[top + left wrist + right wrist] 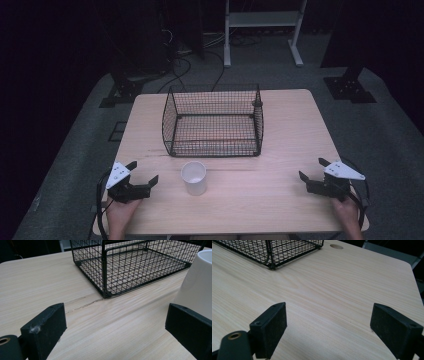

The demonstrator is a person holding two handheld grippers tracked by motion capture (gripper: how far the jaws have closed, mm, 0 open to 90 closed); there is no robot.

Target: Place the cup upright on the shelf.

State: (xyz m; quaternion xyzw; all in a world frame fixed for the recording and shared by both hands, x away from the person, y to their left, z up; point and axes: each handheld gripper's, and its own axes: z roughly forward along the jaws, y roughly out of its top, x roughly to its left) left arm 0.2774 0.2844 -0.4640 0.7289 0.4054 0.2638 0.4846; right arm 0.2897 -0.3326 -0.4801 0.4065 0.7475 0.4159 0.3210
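A white paper cup (193,177) stands upright on the wooden table (280,150), in front of a black wire basket (214,121) that holds nothing. My left gripper (143,172) rests near the table's front left corner, open, with the cup just to its right. In the left gripper view the cup (198,285) rises beside the right jaw and the basket (130,265) lies ahead. My right gripper (311,169) is open at the front right, well away from the cup. In the right gripper view, bare wood lies between the jaws and the basket's corner (270,252) is at the upper left.
A round cable hole (336,246) sits near the table's far edge. Beyond the table are a white metal stand (262,30), cables on the grey floor (185,65) and dark stand bases (350,87).
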